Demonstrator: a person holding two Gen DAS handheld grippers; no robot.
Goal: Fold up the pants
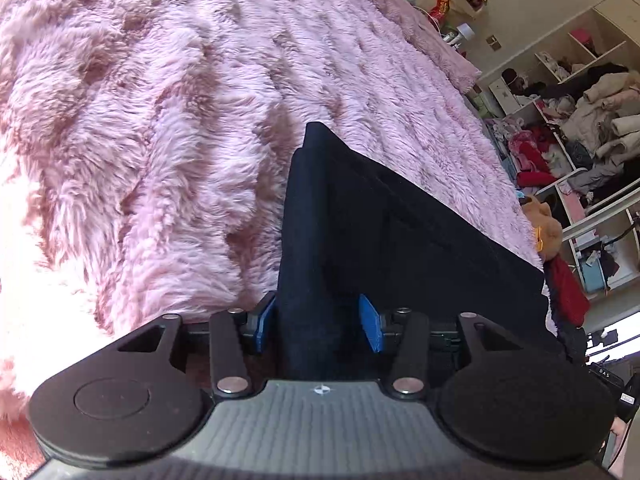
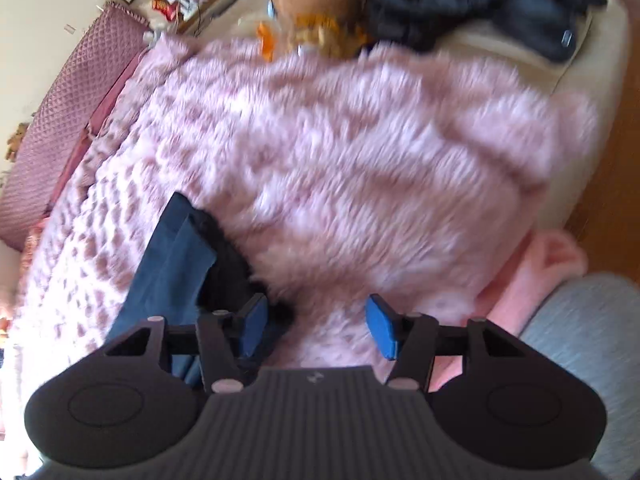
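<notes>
- Pinching navy pants (image 1: 380, 232) in left gripper (image 1: 318, 322), long axis running straight ahead over pink fuzzy blanket (image 1: 160, 120).
- Hovering right gripper (image 2: 320, 326), fingers spread, pants lying off left.

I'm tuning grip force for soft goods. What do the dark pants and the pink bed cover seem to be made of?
The pants look like a dark navy woven fabric, matte, maybe denim or heavy cotton: they hold flat panels and crisp folded edges. The bed cover looks like long-pile faux fur, pink and slightly glossy, with shaggy tufts lying in clumps. The left gripper has pants fabric between its pads.
</notes>
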